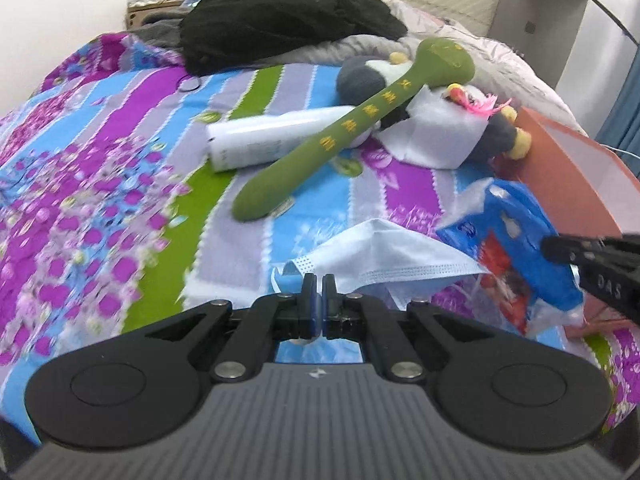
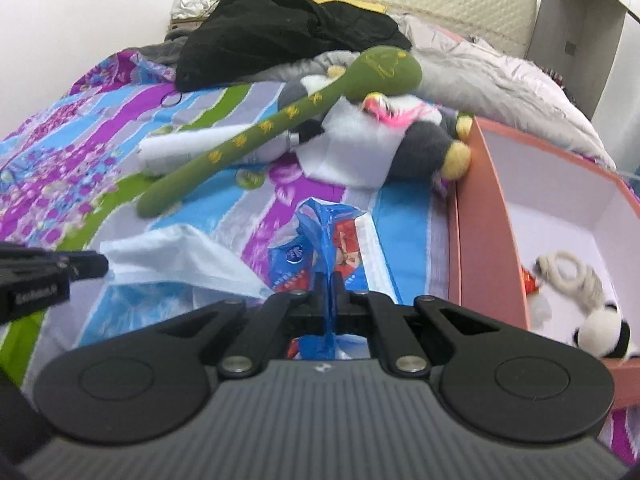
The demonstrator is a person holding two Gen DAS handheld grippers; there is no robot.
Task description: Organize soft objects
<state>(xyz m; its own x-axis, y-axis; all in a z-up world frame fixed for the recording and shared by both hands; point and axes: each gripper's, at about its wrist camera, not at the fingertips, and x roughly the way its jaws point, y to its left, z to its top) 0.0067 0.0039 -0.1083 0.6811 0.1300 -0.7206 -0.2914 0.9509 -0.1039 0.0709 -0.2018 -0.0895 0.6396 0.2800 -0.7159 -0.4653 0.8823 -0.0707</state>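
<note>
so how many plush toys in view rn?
3, maybe more hidden. Green plush stick lies across the white bottle and the grey-white plush on the bed; a small panda plush sits inside the pink box.

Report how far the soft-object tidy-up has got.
Done: a panda plush already lies in the pink box. In hand: the left gripper is shut on the face mask, and the right gripper is shut on the blue tissue pack. Left: the green plush stick and penguin plush on the bedspread.
</note>
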